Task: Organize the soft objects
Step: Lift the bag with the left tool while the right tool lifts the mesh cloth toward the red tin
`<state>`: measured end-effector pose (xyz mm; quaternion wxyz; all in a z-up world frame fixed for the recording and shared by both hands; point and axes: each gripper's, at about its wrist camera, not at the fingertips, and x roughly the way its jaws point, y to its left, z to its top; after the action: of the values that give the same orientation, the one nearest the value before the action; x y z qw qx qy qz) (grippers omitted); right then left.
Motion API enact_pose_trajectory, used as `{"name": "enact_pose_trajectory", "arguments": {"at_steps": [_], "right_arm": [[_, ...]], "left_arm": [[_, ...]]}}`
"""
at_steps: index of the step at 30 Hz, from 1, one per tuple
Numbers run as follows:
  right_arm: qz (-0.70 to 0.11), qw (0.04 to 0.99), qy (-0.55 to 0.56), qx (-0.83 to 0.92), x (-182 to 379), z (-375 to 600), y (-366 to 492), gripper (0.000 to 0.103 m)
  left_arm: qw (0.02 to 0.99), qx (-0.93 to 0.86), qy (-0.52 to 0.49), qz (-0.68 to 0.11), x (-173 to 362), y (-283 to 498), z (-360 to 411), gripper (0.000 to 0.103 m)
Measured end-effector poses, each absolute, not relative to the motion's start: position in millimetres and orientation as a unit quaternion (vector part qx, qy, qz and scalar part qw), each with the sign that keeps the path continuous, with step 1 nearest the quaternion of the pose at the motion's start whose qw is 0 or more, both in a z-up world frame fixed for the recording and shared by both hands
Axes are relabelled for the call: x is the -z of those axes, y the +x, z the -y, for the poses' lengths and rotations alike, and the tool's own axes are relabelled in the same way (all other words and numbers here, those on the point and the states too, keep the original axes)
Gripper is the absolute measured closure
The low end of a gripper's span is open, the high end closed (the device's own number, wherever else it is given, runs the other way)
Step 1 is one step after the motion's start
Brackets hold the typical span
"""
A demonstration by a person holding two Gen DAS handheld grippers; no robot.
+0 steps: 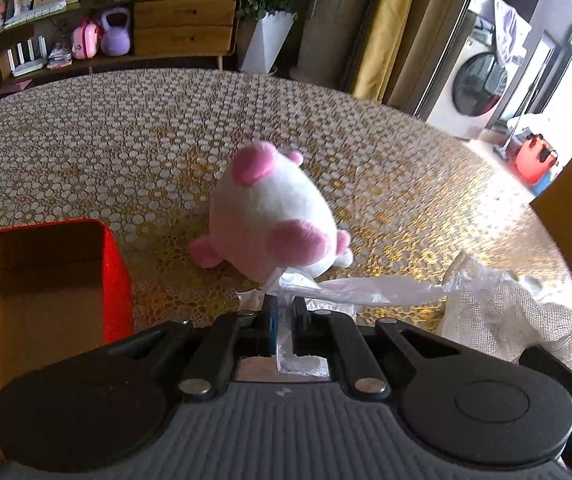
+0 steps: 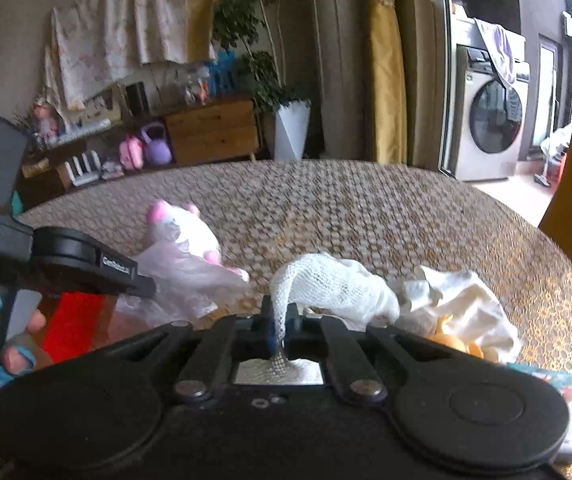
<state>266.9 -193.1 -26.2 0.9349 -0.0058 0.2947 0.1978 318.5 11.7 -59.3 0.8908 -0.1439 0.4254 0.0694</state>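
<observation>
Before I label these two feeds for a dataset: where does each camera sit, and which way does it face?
Left wrist: on the left gripper, facing across the table at the plush toy and red box; fingers pinch a clear plastic bag.
Right wrist: on the right gripper, clamping white mesh cloth; the person's hand shows at its left edge.
Shared: toy, bag, mesh cloth, box, table, washing machine.
</observation>
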Motion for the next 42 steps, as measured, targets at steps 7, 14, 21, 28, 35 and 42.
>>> {"name": "enact_pose_trajectory", "arguments": {"at_steps": [7,14,21,28,35,42], "right_arm": [[-0.26,0.938,-0.004,-0.23,-11,192,242,0.1],[-0.224,0.932,-0.017,-0.284,-45,181,216,0.1],[-0.2,0.919,-0.035,-0.339,-71,153,198,0.1],[-0.179,0.899,-0.029,-0.398,-93,117,191,0.1],[-0.155,0.879,-0.038,-0.449,-118,70,185,0.1],[-0.136,0.866,-0.034,-0.48,-138,37,182,0.1]], "left_arm": [[0.904,-0.05,-0.14,-0.402,23,289,-16,0.097],[0.918,-0.044,-0.115,-0.377,-9,255,-36,0.096],[0.926,-0.058,-0.113,-0.355,-32,220,-72,0.096],[0.934,-0.087,-0.098,-0.334,-50,192,-113,0.096],[0.94,-0.122,-0.081,-0.308,-74,170,-154,0.096],[0.942,-0.143,-0.074,-0.293,-86,159,-183,0.096]]}}
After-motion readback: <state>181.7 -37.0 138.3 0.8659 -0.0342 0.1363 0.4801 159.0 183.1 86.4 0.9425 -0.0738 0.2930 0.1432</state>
